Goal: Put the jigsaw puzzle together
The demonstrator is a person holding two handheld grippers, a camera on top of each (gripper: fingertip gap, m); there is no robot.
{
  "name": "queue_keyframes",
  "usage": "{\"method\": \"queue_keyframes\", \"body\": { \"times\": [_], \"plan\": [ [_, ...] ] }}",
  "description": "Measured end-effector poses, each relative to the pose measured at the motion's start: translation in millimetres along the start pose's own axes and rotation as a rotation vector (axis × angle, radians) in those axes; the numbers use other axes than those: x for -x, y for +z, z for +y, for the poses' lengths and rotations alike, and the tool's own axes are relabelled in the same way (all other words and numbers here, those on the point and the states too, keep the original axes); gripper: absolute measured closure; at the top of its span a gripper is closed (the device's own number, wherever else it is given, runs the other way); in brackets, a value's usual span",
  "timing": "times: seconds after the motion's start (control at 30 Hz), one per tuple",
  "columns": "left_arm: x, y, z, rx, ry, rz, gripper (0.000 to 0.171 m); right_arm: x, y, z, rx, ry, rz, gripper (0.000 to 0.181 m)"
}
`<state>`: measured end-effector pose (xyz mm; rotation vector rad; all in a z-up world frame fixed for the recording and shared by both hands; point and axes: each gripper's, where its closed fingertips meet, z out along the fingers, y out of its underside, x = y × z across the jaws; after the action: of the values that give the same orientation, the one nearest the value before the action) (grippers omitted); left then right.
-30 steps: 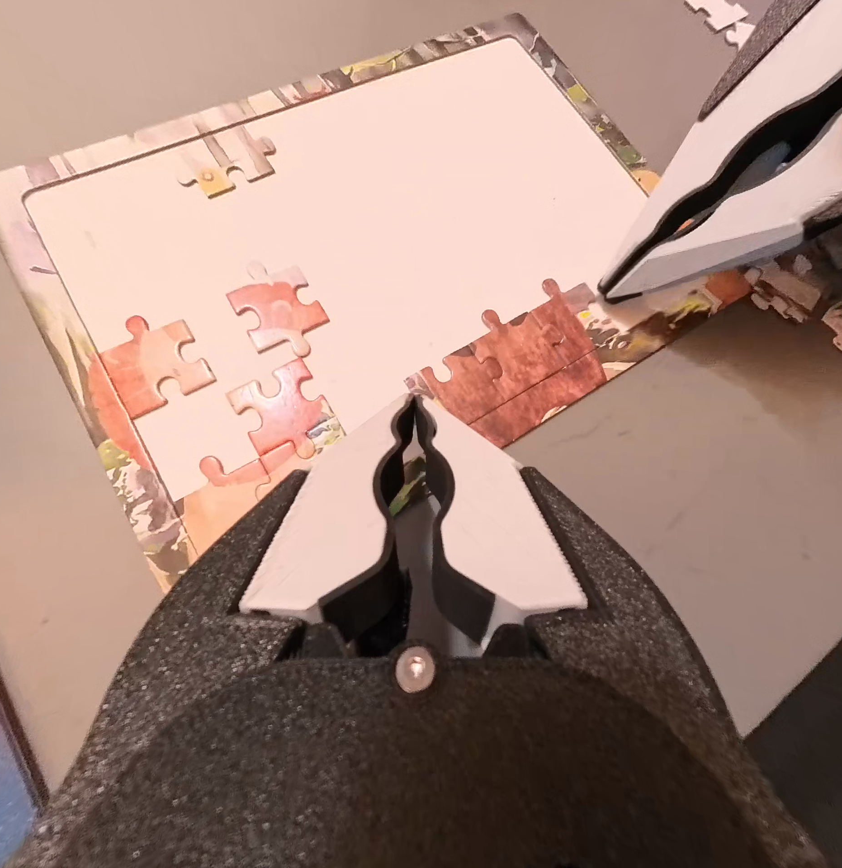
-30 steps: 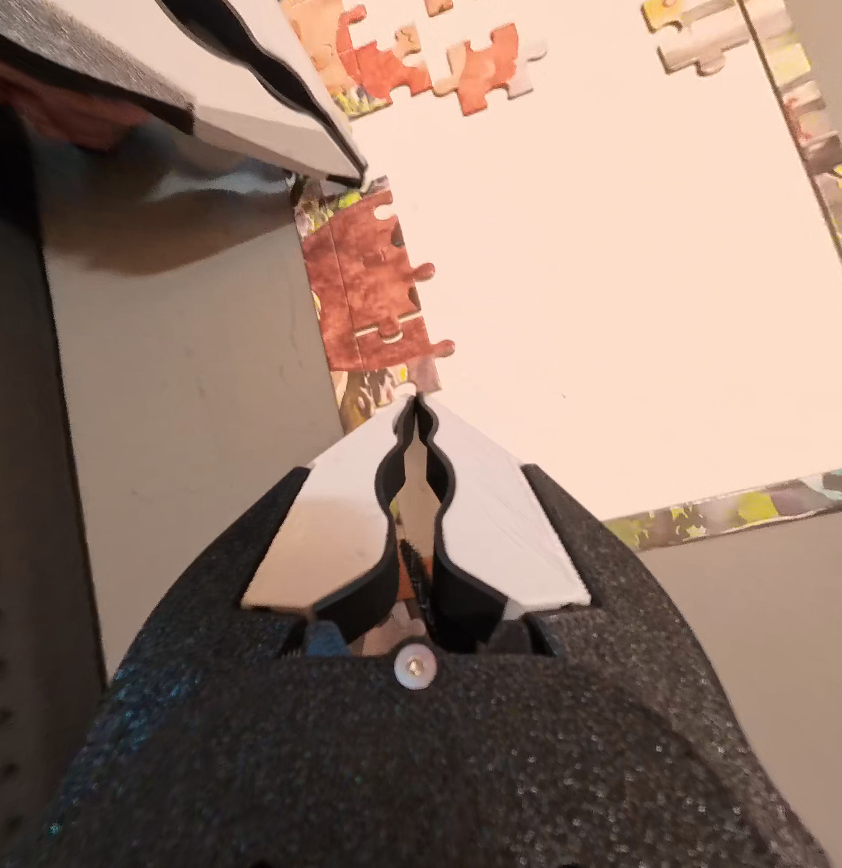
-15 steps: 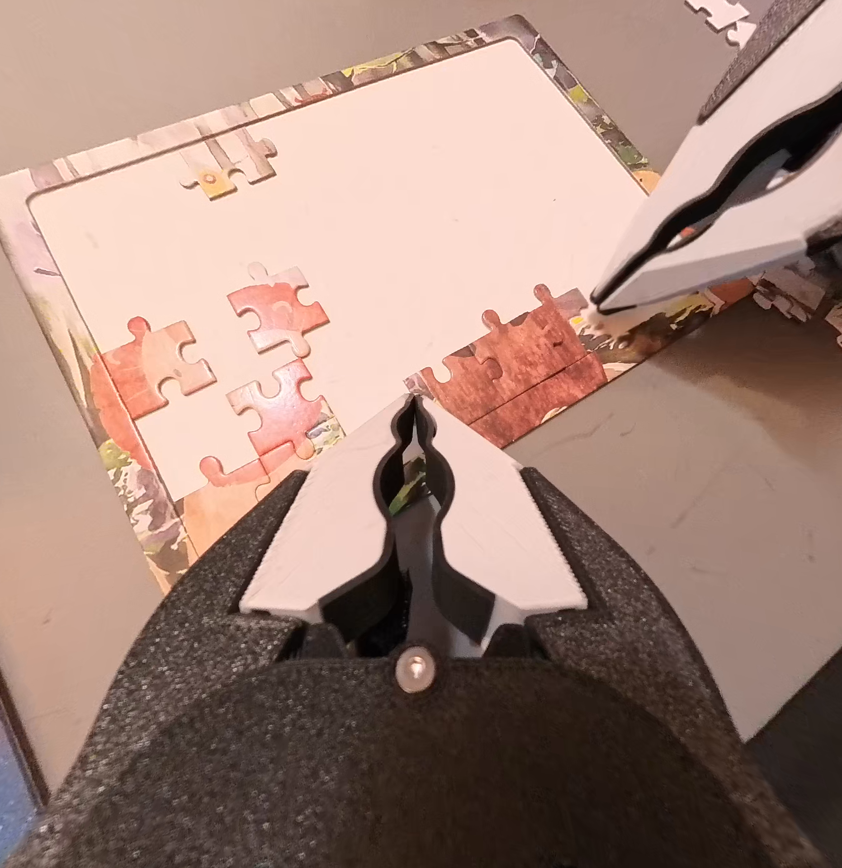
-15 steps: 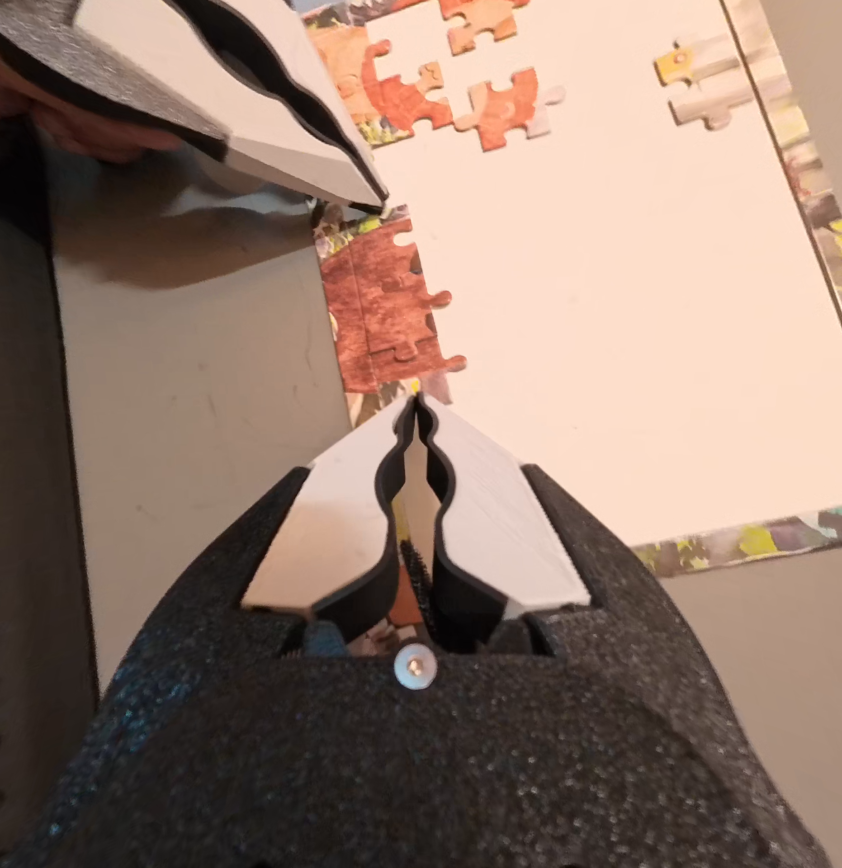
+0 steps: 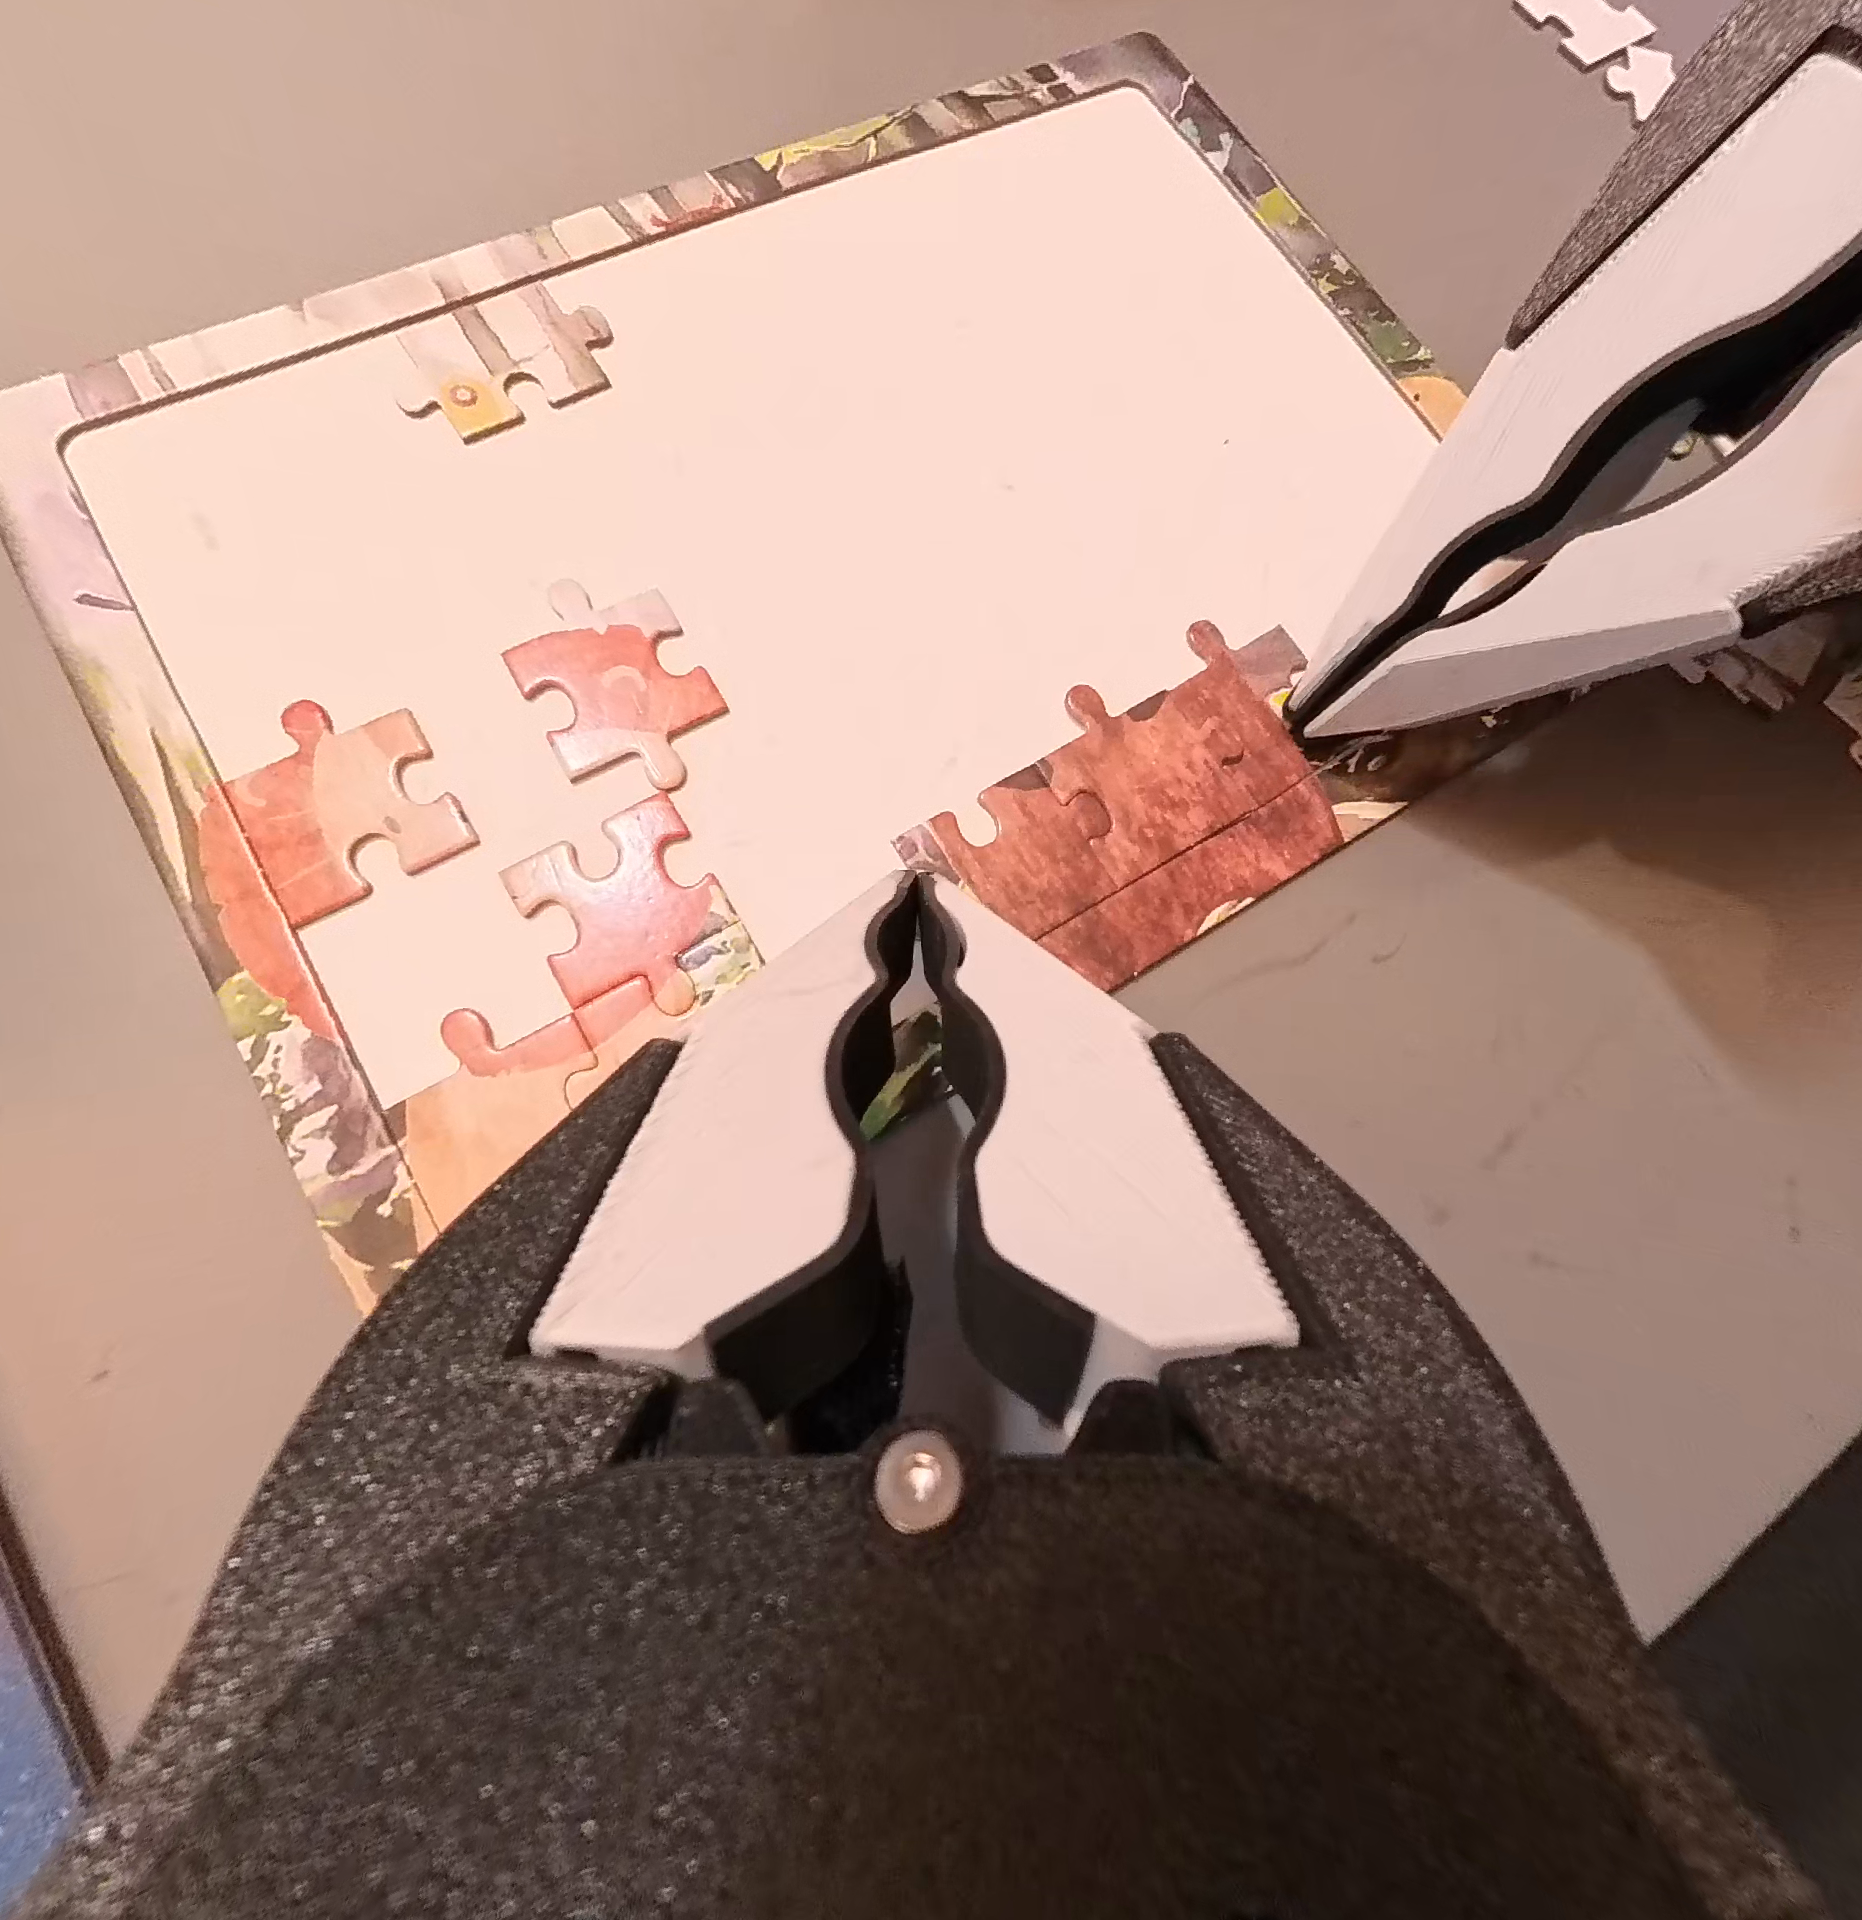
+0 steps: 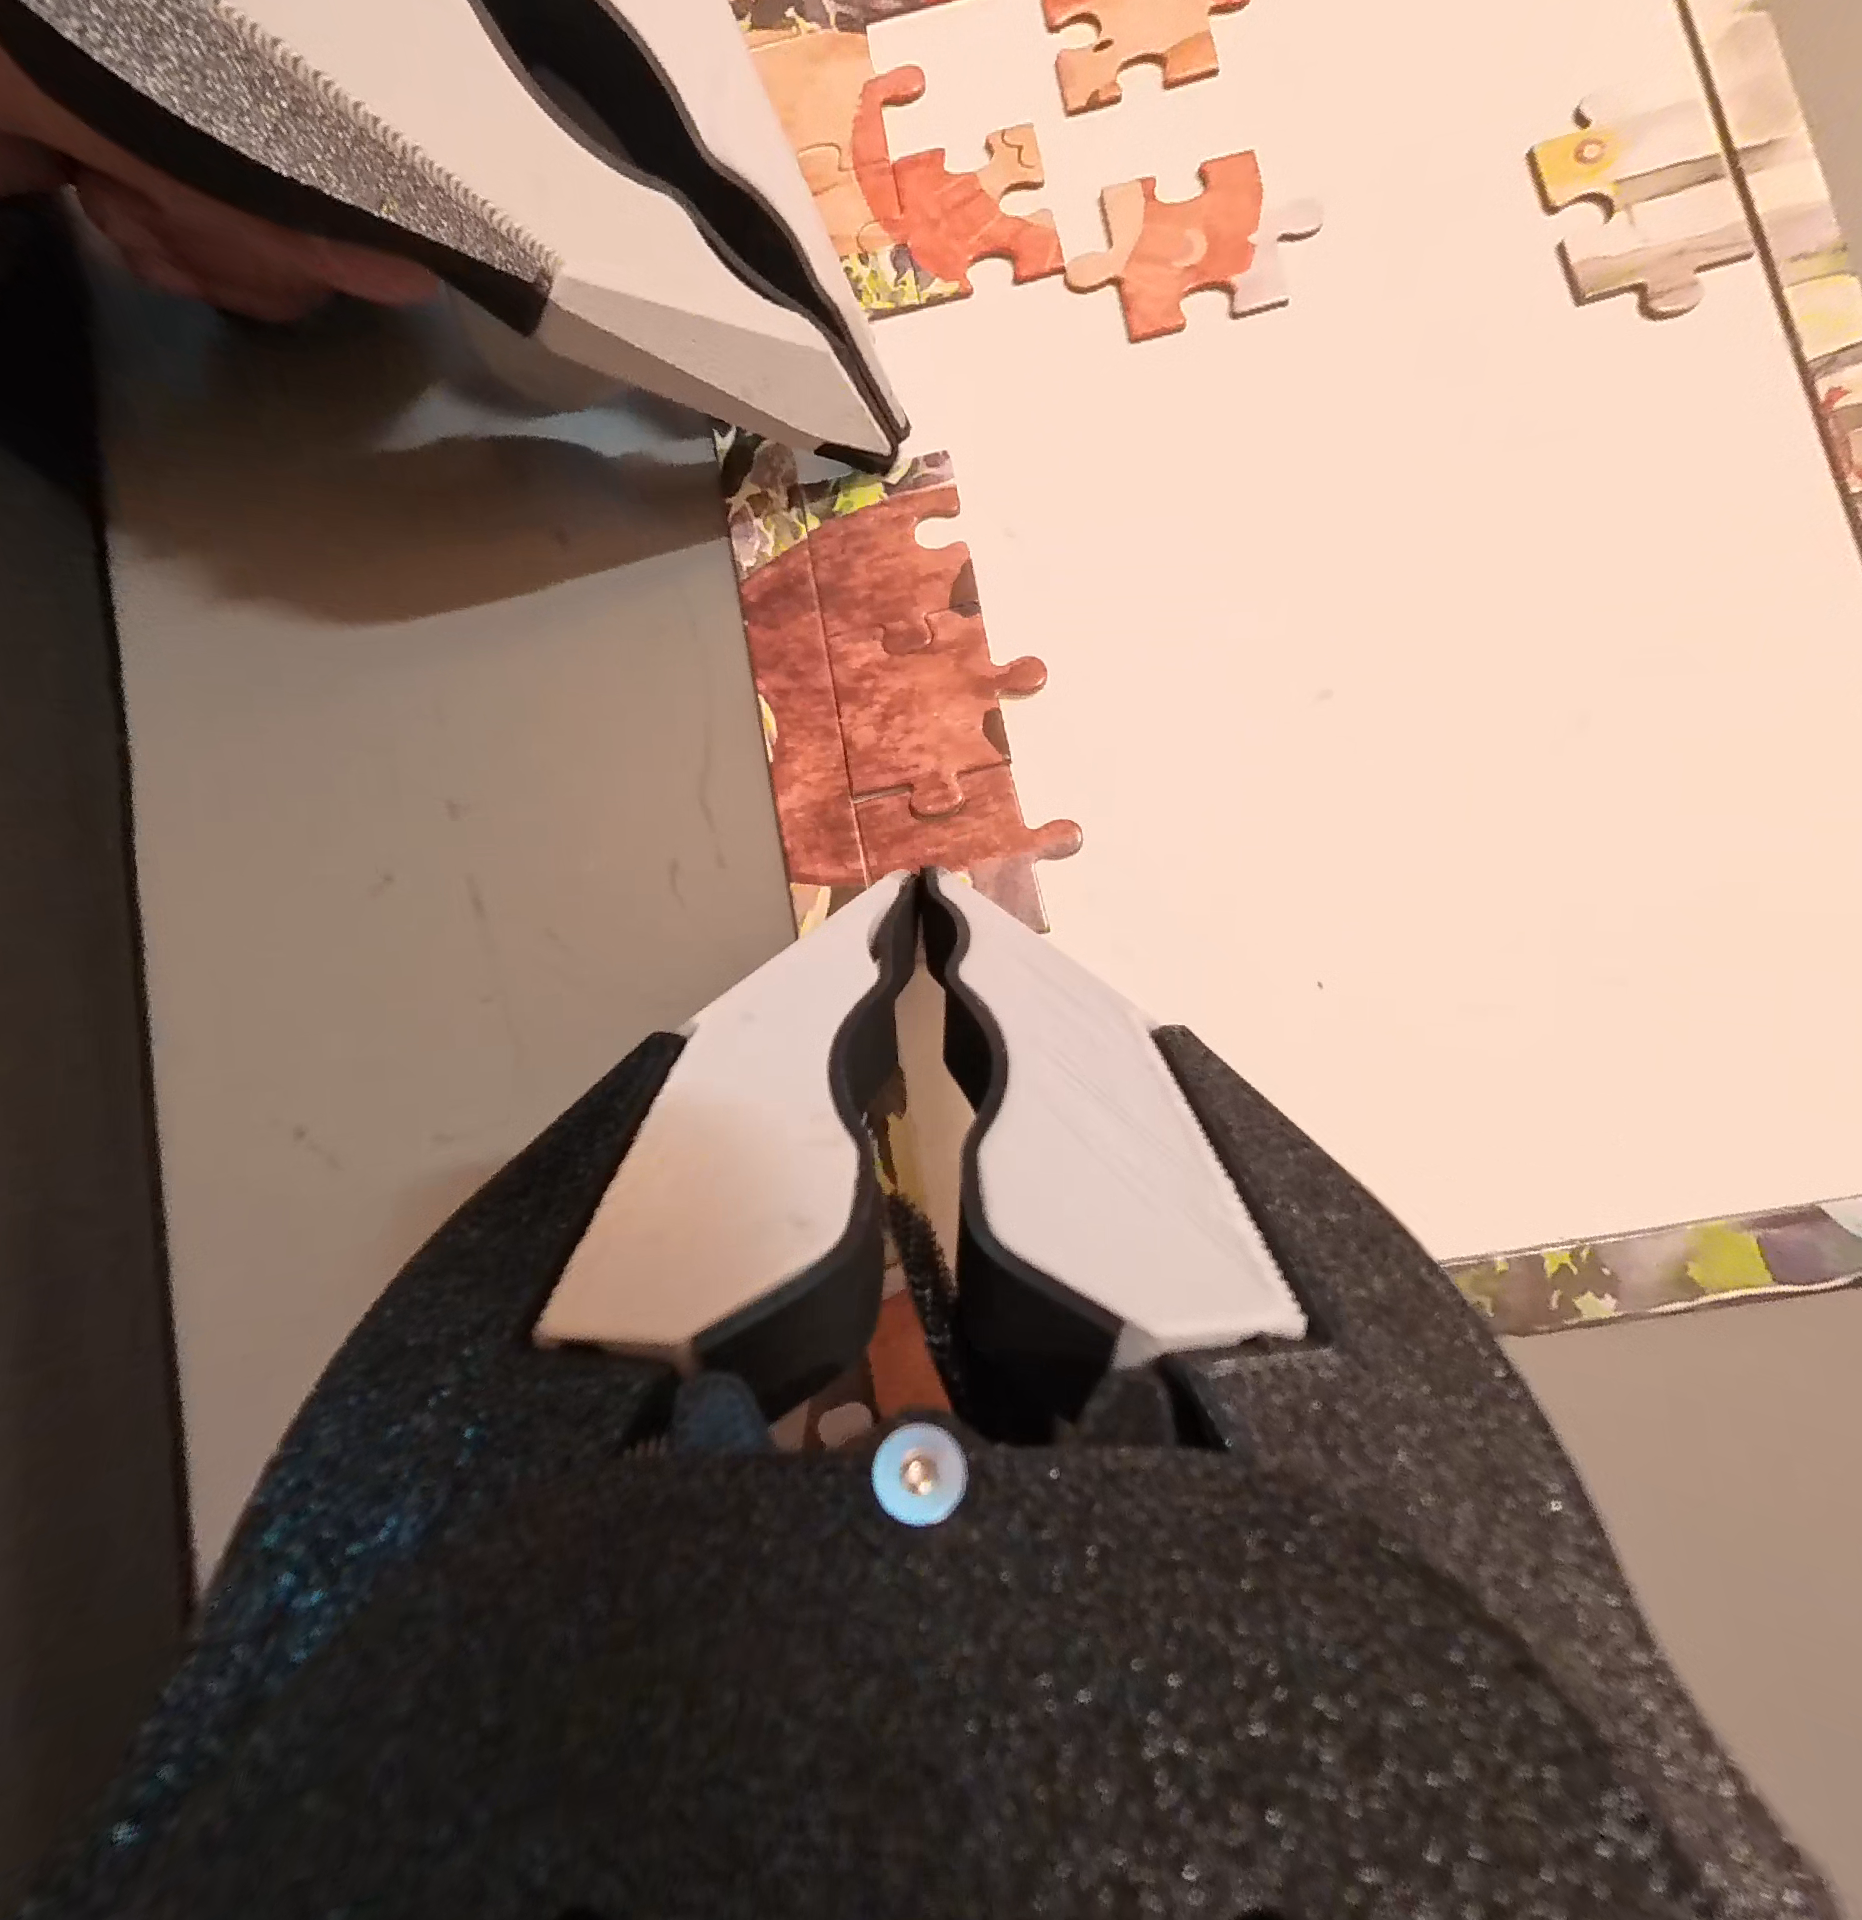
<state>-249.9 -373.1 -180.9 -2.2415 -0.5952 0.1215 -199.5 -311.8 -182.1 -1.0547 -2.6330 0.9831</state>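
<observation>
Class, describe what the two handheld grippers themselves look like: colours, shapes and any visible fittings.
Both match. The left gripper and the right gripper each have a rough, speckled black body, two pale grey wedge-shaped fingers lined with wavy black pads, fine ridges along the fingers' outer edges, and a silver screw at the base. No cables or sleeves show.

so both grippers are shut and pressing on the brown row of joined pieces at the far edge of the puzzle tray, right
Not the far edge. In the left wrist view the brown row lies along the puzzle tray's near edge. Both the left gripper and the right gripper are shut, tips at that row's ends.
</observation>
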Motion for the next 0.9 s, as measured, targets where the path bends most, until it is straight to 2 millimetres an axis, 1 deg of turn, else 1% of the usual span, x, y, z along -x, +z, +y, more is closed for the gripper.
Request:
{"method": "queue_keyframes", "body": {
  "times": [0.13, 0.2, 0.33, 0.43, 0.5, 0.53, 0.7, 0.8, 0.87, 0.9],
  "plan": [
    [0.0, 0.1, 0.0, 0.0, 0.001, -0.001, 0.171, 2.2, 1.1, -1.4, -0.006, 0.045, -0.02, 0.181],
    [-0.1, 0.1, -0.1, 0.0, 0.0, 0.001, 0.171, 2.6, -0.7, -1.3, -0.001, 0.041, -0.021, 0.181],
    [0.0, 0.1, -0.1, 0.0, 0.001, 0.0, 0.171, 0.3, -5.6, -13.9, -0.064, 0.048, -0.016, 0.181],
    [0.0, 0.2, 0.0, 0.0, 0.001, 0.0, 0.171, 1.6, 2.9, -23.2, -0.092, 0.02, 0.012, 0.181],
    [0.0, 0.2, -0.1, 0.0, 0.001, 0.0, 0.171, 1.2, 11.8, -16.9, -0.049, 0.014, 0.02, 0.181],
    [0.1, 0.1, 0.0, -0.001, 0.001, -0.001, 0.171, 0.8, 12.1, -17.7, -0.062, 0.014, 0.02, 0.181],
    [0.1, 0.3, 0.0, -0.001, -0.001, 0.0, 0.171, 1.5, 11.8, -15.7, -0.058, 0.056, -0.016, 0.181],
    [0.0, 0.2, 0.1, -0.001, 0.002, -0.002, 0.171, -3.7, 6.5, -20.2, -0.078, 0.052, 0.012, 0.181],
    [0.1, 0.1, 0.1, -0.001, 0.004, -0.004, 0.171, -2.3, 3.9, -25.7, -0.099, 0.059, 0.002, 0.181],
    [0.0, 0.1, 0.1, -0.001, 0.005, -0.004, 0.171, -0.7, 6.5, -22.5, -0.073, 0.046, 0.003, 0.181]
  ]
}}
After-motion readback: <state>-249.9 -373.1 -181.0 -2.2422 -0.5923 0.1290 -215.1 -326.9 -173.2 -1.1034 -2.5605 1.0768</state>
